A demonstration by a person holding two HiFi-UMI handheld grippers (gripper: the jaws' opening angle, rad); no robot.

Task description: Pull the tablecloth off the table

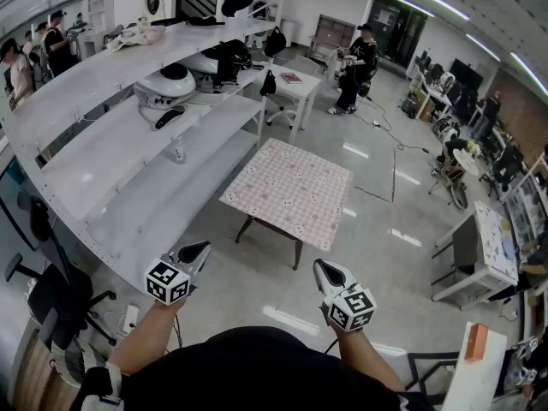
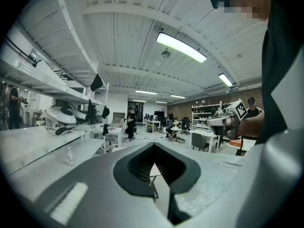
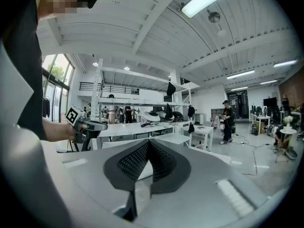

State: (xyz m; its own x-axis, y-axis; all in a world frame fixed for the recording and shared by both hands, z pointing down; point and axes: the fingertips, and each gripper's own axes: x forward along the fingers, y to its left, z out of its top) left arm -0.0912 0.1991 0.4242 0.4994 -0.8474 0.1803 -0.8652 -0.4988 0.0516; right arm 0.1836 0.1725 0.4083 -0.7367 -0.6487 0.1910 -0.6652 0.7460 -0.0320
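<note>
Two closed, empty: left gripper point(image 1: 195, 252), right gripper point(image 1: 324, 269). Step closer, open jaws, pinch tablecloth point(image 1: 291, 187) near hem, pull level.

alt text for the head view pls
A small table draped in a pink checked tablecloth stands on a glossy floor beside long white shelves. In the foreground the person's left gripper and right gripper, both shut and empty, point toward it without reaching it.
</note>
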